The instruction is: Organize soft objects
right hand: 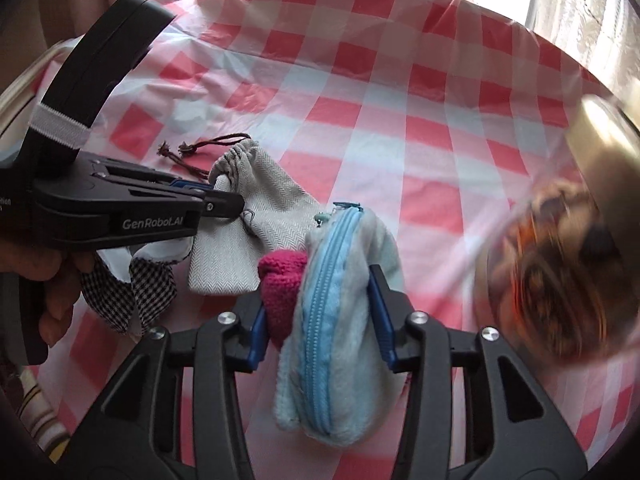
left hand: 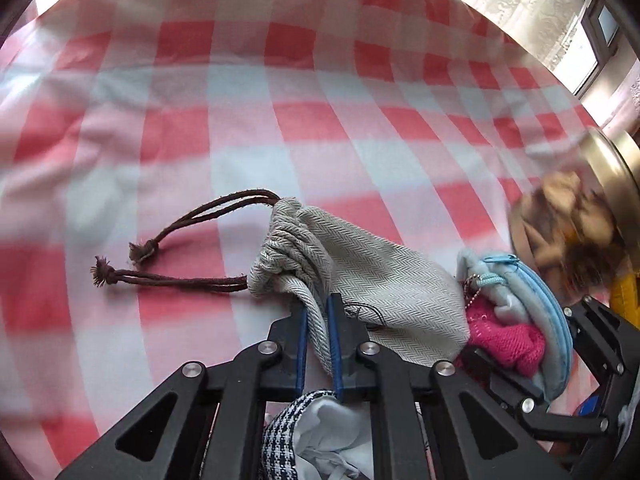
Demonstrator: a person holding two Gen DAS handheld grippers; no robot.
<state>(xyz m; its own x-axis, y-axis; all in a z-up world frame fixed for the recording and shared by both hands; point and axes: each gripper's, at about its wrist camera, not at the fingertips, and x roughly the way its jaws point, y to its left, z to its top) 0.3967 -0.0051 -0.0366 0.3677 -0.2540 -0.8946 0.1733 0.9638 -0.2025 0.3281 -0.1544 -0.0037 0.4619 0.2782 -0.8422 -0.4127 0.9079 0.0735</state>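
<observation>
Mid-sort: left gripper (left hand: 317,316) pinching the grey pouch (left hand: 360,276), right gripper (right hand: 320,312) clamping the blue purse (right hand: 340,320); next, probably the bowl (right hand: 600,140) at 3 o'clock.

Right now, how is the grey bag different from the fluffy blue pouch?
The grey drawstring bag is flat herringbone weave; the light blue plush pouch is fuzzy. The bag closes with a brown cord, the pouch with a blue zipper. The left gripper pinches the bag near its gathered mouth; the right gripper squeezes the pouch's sides. Both are soft and held over the checked cloth.
</observation>
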